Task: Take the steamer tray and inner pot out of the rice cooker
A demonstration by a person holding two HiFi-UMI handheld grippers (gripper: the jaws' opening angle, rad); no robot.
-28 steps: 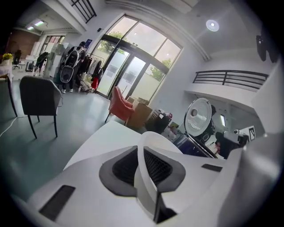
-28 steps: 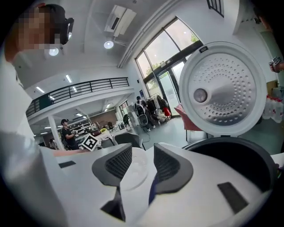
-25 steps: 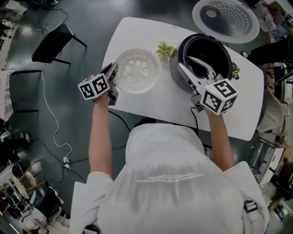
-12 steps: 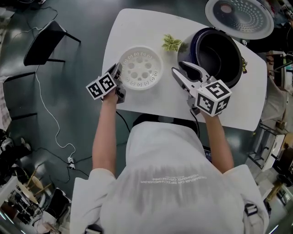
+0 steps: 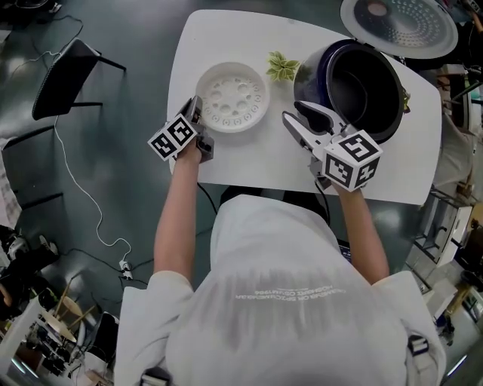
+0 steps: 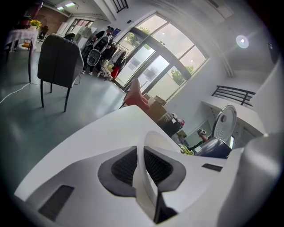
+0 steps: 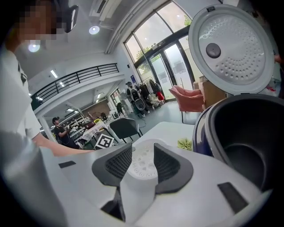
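Already out of the cooker, the steamer tray (image 5: 232, 96) sits flat on the white table (image 5: 249, 162), toward its left half, with its perforated floor facing up. The left gripper (image 5: 195, 111) reaches the near-left edge of the tray, and in the left gripper view its 2 dark pads (image 6: 122, 166) are pinched onto the thin white rim, 1 pad on each side of it.

The right gripper (image 5: 296, 113) hovers over the table between the tray and the rice cooker (image 5: 362, 79), just beside the cooker's near wall. Its pads (image 7: 168, 166) are spread apart with nothing gripped; only the tray on the table beyond shows through the gap.

The cooker stands on the right half of the table with its round lid (image 5: 396, 22) swung fully open behind it. The dark inner pot (image 7: 248, 146) is seated inside the blue body. A small green sprig (image 5: 281, 66) lies on the table between the tray and the cooker. A black chair (image 5: 64, 75) stands on the floor well off to the left.
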